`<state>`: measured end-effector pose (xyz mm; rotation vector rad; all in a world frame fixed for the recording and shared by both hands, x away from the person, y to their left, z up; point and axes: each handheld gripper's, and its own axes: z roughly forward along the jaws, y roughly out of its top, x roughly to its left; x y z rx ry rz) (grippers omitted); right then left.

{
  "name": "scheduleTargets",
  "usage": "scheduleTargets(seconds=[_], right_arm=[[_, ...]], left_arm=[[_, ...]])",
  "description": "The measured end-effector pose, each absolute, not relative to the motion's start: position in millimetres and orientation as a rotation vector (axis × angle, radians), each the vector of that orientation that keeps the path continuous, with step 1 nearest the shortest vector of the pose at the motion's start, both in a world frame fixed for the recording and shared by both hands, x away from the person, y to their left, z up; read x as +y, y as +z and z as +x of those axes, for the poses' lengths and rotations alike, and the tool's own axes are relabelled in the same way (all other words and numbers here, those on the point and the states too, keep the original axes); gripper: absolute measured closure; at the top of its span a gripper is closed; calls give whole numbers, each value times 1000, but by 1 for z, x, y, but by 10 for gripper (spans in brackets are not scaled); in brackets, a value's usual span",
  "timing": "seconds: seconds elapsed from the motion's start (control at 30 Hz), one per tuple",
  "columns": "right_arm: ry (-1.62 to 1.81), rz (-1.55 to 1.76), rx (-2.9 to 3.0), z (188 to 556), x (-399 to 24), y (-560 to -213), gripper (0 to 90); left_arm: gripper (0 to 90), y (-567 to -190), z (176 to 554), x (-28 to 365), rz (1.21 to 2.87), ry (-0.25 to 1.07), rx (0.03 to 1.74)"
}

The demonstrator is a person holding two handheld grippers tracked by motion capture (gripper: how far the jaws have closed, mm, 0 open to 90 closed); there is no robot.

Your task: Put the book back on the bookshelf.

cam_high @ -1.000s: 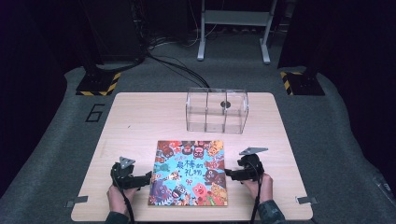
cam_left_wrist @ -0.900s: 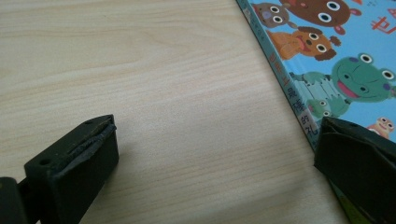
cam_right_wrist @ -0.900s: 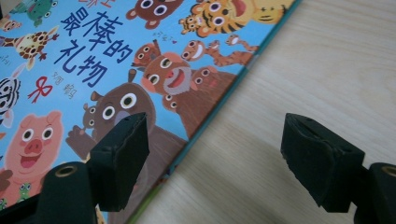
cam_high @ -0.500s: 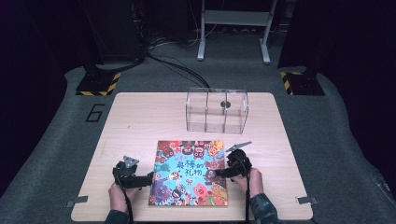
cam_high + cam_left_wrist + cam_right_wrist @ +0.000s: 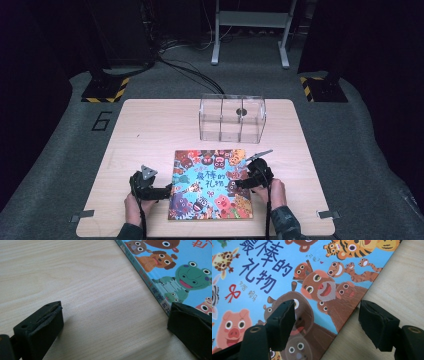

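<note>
The picture book (image 5: 210,184) lies shut, lower centre; right gripper (image 5: 325,315) has been narrowing, astride its edge (nothing pinched yet), left gripper (image 5: 115,322) gaping alongside.

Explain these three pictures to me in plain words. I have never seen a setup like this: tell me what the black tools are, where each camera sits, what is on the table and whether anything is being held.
A person sits at a wooden table with a hand-held two-jaw clamp in each hand: the left gripper and the right gripper. The wide picture comes from a fixed camera above, looking down. The other two come from small cameras riding on each gripper, looking along its black jaws.

On the table lie a colourful picture book and, farther back, a clear plastic box with dividers.

Nothing is held. The left gripper stands open at the book's spine edge, one jaw over the cover. The right gripper has just been closing and straddles the book's opposite edge, one jaw over the cover, one over the table, not yet pressing.
</note>
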<state>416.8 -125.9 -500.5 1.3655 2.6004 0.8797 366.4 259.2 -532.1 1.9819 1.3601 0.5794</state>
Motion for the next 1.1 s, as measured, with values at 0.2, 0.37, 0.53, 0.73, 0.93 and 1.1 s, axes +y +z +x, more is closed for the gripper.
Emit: scheduleTargets(seconds=[0.2, 0.37, 0.53, 0.73, 0.93, 1.1], right_arm=[[865, 1362, 2592, 415, -124, -500, 304], [894, 1375, 2575, 415, -126, -501, 304], [967, 1414, 2586, 417, -133, -502, 310], [902, 1399, 2589, 416, -130, -500, 354], [849, 1415, 2576, 418, -123, -499, 337], [940, 1441, 2597, 421, -131, -500, 315]], left_arm=[[3, -532, 367, 259, 1989, 581, 1351], [3, -532, 367, 260, 1990, 581, 1349], [4, -532, 367, 260, 1990, 581, 1349], [4, -532, 367, 260, 1991, 579, 1347], [5, -532, 367, 260, 1997, 576, 1348], [5, -532, 367, 260, 1991, 576, 1352]])
